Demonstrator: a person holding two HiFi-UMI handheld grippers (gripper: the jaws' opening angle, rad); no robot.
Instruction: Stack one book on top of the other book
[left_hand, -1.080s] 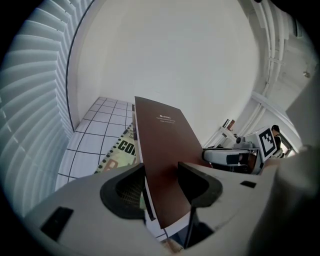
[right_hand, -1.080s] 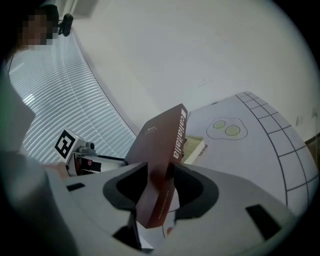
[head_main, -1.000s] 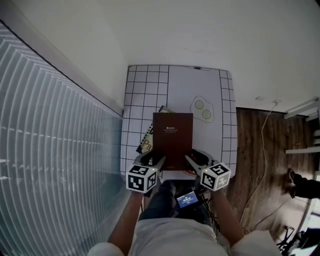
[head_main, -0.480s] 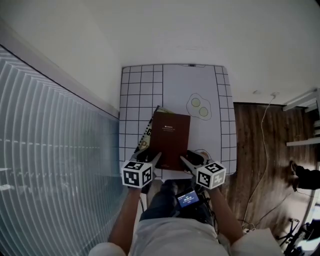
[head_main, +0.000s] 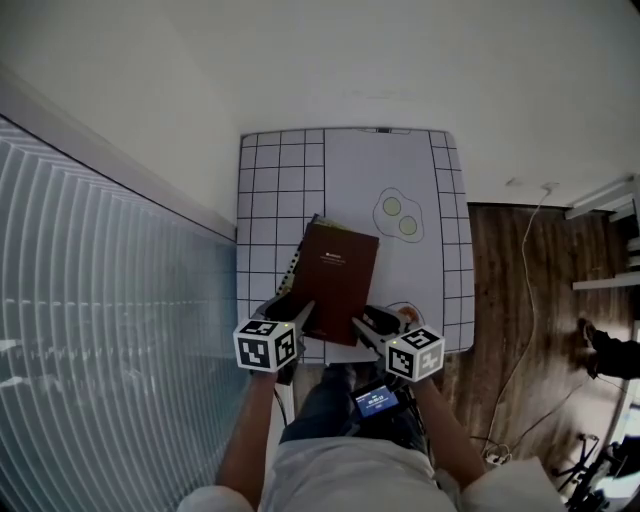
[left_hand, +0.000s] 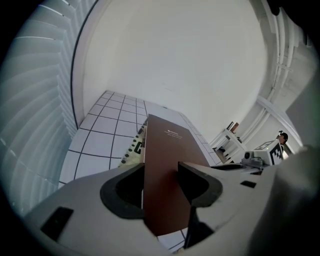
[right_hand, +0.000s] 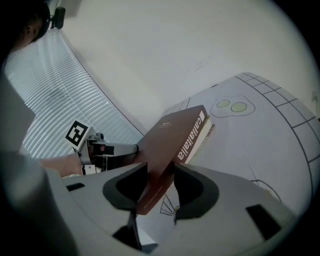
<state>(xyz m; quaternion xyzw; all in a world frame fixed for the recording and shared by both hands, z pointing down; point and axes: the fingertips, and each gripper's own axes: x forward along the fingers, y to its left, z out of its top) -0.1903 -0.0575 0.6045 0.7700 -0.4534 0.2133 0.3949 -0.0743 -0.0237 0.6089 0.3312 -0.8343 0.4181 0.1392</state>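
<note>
A brown hardcover book (head_main: 335, 281) hangs tilted over the white table (head_main: 282, 170), held at its two near corners. My left gripper (head_main: 300, 313) is shut on its near-left corner and my right gripper (head_main: 366, 322) on its near-right corner. The book (left_hand: 165, 150) runs between the jaws of the left gripper (left_hand: 161, 182). The right gripper (right_hand: 160, 182) clamps the cover (right_hand: 172, 135) just beside the white-lettered spine. A second book (head_main: 294, 264) with a yellow-and-black patterned cover lies on the table beneath. Only a strip of that book (left_hand: 134, 146) shows along the brown book's left edge.
A fried-egg drawing (head_main: 399, 215) marks the mat beyond the books. Slatted blinds (head_main: 90, 330) close the left side and a wooden floor with a cable (head_main: 520, 330) lies right of the table. A small screen (head_main: 375, 401) sits at the person's waist, at the table's near edge.
Both grippers have carried the brown book left and slightly lower, turning it a little. It now covers most of the patterned book, which showed more at its left before.
</note>
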